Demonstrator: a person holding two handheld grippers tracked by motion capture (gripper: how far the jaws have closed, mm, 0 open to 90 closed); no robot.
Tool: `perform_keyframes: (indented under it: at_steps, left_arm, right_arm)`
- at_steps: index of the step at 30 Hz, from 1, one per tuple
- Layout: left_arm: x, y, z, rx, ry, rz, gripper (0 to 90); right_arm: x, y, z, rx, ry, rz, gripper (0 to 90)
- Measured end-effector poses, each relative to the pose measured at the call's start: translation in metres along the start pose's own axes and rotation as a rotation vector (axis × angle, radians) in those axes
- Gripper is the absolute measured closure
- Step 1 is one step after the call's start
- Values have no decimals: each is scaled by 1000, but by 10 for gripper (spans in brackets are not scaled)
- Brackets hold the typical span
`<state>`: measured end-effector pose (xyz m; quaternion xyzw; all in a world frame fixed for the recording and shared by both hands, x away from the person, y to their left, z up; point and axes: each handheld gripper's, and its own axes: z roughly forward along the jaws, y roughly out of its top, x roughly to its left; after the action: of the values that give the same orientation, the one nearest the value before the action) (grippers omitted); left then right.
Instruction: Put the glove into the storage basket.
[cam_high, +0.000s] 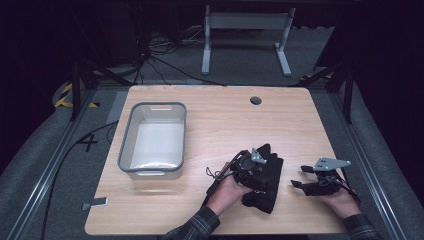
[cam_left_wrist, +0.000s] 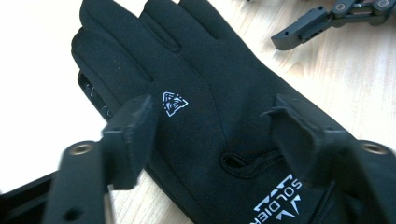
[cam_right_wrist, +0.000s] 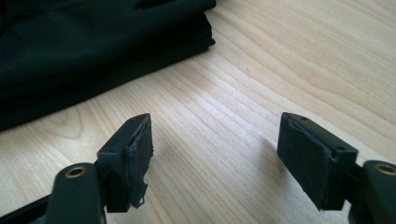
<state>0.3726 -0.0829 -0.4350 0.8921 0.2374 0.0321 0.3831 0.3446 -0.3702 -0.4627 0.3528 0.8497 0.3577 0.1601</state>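
Near the table's (cam_high: 215, 107) front edge, both the left gripper (cam_left_wrist: 212, 126) and right gripper (cam_right_wrist: 215, 154) stood apart, empty, the left over the black gloves (cam_left_wrist: 215, 88).

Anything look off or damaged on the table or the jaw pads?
One thing: the pad on the left-hand jaw in the right gripper view looks frayed, with a ragged flap hanging off its lower edge. Otherwise nothing stands out: the black glove lies flat on the table, and the grey bin sits upright.
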Motion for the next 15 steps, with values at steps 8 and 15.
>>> perform_keyframes:
  at_steps: [8,15]
  left_arm:
    - [8,-7,11,52,43,-43,196]
    - [13,-11,16,61,12,-75,201]
  right_arm:
    - [-1,-3,2,-18,-4,-7,225]
    - [-1,-4,3,-27,-1,-11,203]
